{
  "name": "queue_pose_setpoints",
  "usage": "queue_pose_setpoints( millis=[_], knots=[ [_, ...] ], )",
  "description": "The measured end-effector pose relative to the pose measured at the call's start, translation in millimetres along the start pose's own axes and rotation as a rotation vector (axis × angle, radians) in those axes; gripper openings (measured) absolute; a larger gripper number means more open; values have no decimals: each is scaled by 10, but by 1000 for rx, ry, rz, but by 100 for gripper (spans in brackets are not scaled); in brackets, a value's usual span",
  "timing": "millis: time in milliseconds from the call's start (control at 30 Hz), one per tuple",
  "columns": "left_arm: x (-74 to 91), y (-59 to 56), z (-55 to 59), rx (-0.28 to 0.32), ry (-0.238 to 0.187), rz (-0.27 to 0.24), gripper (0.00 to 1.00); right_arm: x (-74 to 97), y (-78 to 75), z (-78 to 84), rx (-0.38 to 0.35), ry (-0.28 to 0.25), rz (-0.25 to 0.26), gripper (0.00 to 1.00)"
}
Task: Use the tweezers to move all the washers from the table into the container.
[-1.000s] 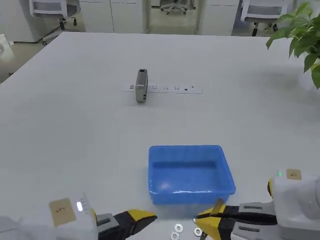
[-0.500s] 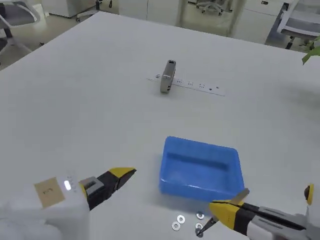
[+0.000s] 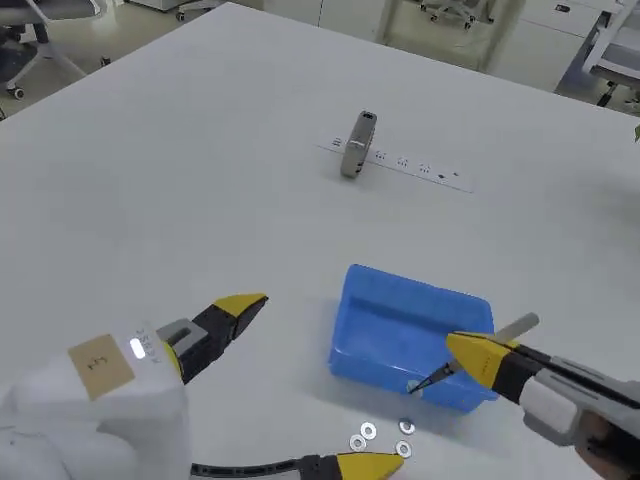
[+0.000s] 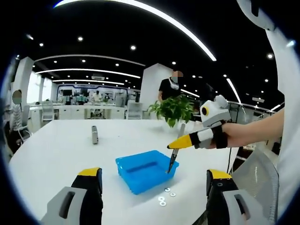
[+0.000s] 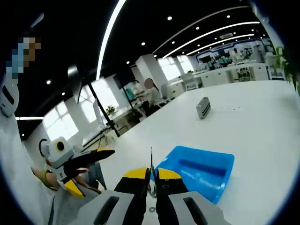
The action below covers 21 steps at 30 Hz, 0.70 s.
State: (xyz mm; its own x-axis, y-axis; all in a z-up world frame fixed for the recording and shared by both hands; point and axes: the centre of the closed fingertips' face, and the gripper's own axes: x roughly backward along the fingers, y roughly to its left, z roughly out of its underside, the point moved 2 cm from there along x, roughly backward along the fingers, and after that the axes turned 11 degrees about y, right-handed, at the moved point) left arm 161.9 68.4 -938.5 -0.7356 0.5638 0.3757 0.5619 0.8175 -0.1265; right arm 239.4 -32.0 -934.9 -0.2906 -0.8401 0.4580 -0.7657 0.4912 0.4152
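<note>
The blue container (image 3: 400, 320) sits on the white table. A few small metal washers (image 3: 368, 432) lie just in front of its near wall. My right gripper (image 3: 468, 350) is shut on the tweezers (image 3: 432, 376), whose tip hangs over the container's near right corner (image 4: 169, 169). Whether the tip carries a washer I cannot tell. In the right gripper view the tweezers (image 5: 151, 165) stick up between the shut jaws, with the container (image 5: 201, 171) ahead. My left gripper (image 3: 330, 380) is wide open and holds nothing; it stands left of the container (image 4: 140, 171), with the washers (image 4: 163, 201) between its jaws.
A grey block-shaped device (image 3: 357, 145) stands farther back on the table beside a white marked strip (image 3: 415, 165). A potted plant (image 4: 173, 108) stands off to the right. Office chairs and people are beyond the table.
The right gripper has lifted the tweezers from the washers to the container's near corner. The left gripper has come up and forward, jaws spread. The head camera shifted too.
</note>
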Motion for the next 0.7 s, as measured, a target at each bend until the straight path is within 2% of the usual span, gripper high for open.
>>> queue_pose_setpoints(
  millis=[167,267,333,433,500,567,700],
  knots=[
    [-12,-21,25,-43,24,-17,91,-127,-80,-157,14,-17,21,2],
    [17,-41,-35,-83,-10,-27,92,-233,-119,-187,29,-5,28,2],
    [18,-37,-41,-80,-15,-25,91,-309,-146,-189,37,8,30,2],
    [2,-30,-6,-64,6,-18,90,-407,-192,-171,52,31,36,2],
    [1,-22,3,-71,13,-26,91,-471,-216,-157,62,40,37,2],
    [12,6,-10,-95,7,-55,91,-532,-257,-146,81,53,42,2],
    [13,18,-7,-83,8,-55,91,-645,-305,-138,110,69,53,2]
  ],
)
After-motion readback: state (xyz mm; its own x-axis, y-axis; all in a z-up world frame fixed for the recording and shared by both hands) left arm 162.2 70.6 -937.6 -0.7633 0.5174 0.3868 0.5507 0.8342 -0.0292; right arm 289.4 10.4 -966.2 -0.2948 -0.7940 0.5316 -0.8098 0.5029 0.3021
